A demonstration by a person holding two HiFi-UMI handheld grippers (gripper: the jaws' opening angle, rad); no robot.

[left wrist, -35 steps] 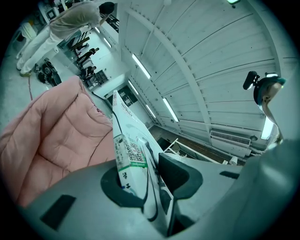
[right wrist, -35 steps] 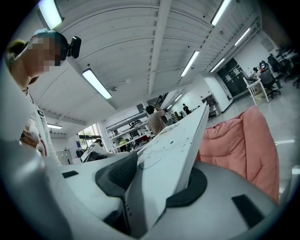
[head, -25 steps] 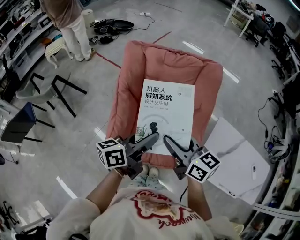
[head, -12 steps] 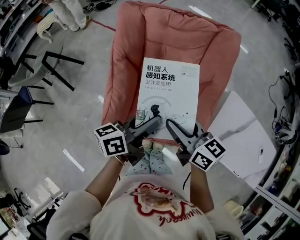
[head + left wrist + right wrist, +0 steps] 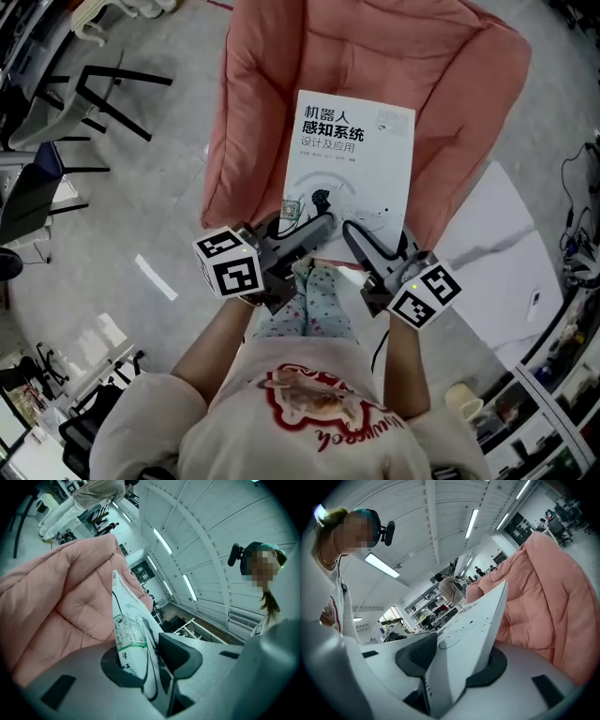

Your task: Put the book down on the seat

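While the left gripper (image 5: 306, 231) and right gripper (image 5: 360, 242) pinch its near edge, the thin book (image 5: 352, 155) looks light and bendy.

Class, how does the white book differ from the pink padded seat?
The white book is flat and printed; the pink padded seat is puffy and plain. The book is smaller, seen against the seat. The left gripper and right gripper clamp the book, not the seat.

Book (image 5: 354, 178), white cover: title reads 机器人 / 感知系统 / 设计及应用 (three lines, upper left). Corner sticker (image 5: 129, 632): coded label, its print too small to read.
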